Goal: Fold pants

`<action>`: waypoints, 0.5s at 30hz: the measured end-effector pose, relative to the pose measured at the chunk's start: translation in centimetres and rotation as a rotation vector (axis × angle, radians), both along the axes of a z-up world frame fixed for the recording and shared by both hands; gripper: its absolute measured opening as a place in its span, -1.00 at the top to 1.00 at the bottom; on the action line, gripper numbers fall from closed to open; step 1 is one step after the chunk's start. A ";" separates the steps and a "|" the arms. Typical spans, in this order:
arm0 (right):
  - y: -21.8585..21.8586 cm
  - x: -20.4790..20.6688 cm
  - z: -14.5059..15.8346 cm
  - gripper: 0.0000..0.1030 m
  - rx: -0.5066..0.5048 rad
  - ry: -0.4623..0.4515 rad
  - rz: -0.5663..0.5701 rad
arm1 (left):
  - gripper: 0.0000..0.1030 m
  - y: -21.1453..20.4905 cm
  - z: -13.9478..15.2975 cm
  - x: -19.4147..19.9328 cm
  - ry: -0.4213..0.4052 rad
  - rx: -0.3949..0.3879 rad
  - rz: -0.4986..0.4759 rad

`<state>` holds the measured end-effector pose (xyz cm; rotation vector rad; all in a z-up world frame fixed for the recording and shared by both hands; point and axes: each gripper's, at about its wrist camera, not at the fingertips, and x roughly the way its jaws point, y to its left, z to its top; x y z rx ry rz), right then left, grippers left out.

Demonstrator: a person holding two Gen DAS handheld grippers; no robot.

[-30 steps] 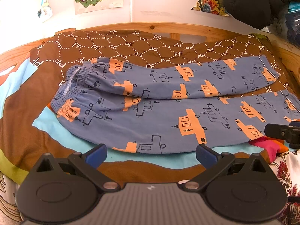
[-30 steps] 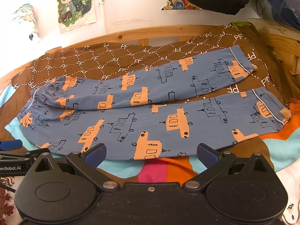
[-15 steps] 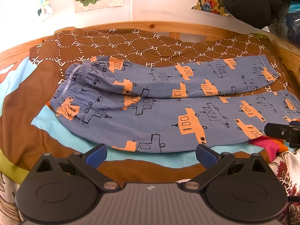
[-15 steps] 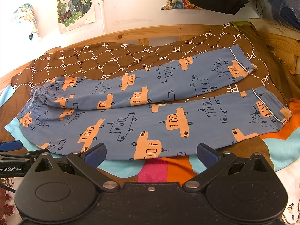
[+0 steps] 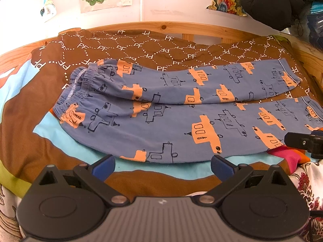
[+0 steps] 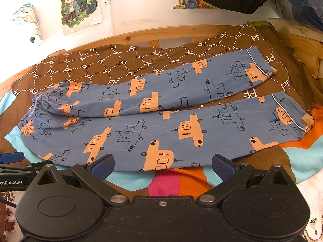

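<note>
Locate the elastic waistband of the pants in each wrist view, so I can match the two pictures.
Left wrist: the waistband sits left of centre, at mid height.
Right wrist: the waistband sits at the far left edge, at mid height.
Shared landmark: the knot in the wooden bed rail, behind the pants.

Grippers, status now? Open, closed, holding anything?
Left gripper: open, fingers spread wide, holding nothing, short of the pants.
Right gripper: open, fingers spread wide, holding nothing.
</note>
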<state>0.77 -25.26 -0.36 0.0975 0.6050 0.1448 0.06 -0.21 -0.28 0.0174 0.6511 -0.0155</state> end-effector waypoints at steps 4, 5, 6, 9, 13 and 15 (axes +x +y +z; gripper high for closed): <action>0.0 0.1 0.3 -0.99 -0.001 0.002 -0.001 | -1.00 0.0 0.0 0.0 -0.001 0.000 0.000; 0.0 0.1 0.4 -0.99 -0.004 0.003 -0.003 | -1.00 0.0 0.0 0.0 -0.001 -0.001 0.000; -0.1 0.2 -0.1 -0.99 -0.004 0.004 -0.006 | -1.00 0.0 0.0 0.0 0.000 -0.002 -0.001; -0.1 0.1 -0.2 -0.99 -0.009 0.000 -0.019 | -1.00 0.1 -0.1 0.0 0.005 -0.014 -0.006; -0.3 0.2 -0.1 -0.99 0.001 -0.013 -0.028 | -1.00 0.2 -0.2 0.3 0.013 -0.022 0.003; -0.5 0.2 -0.1 -0.99 0.015 -0.021 -0.028 | -1.00 0.3 0.0 0.6 0.012 -0.013 0.010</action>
